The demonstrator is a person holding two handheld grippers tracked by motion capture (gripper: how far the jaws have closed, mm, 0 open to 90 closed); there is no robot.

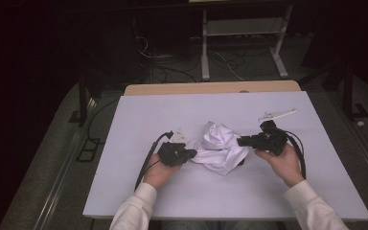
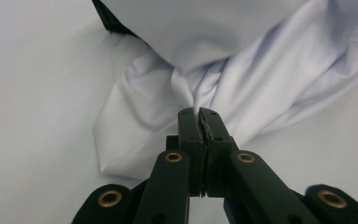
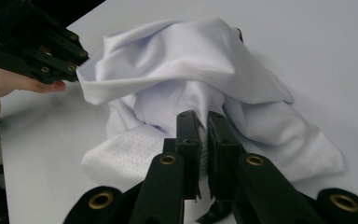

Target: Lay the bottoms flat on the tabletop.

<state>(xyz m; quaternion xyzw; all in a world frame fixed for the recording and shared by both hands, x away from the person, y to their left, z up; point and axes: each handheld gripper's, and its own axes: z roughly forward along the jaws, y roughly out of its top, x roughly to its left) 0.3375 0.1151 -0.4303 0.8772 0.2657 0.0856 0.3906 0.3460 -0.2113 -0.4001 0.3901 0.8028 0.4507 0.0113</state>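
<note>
A crumpled white garment (image 1: 220, 143) lies in a heap at the middle of the white table (image 1: 172, 110). My left gripper (image 1: 194, 154) comes at it from the left and is shut on a gathered fold of the cloth (image 2: 261, 79), which bunches right at the closed tips (image 2: 200, 112). From the right, my right gripper (image 1: 241, 141) has its jaws pinched on a thin layer of the mesh-textured fabric (image 3: 177, 51) near the tips (image 3: 204, 116). The right gripper view also has the left gripper (image 3: 74, 65) holding the garment's far edge.
A wooden strip (image 1: 211, 88) runs along the table's far edge. Beyond it, a white metal stand (image 1: 242, 33) and loose cables (image 1: 172, 67) are on the dark floor. Bare table surface surrounds the garment on all sides.
</note>
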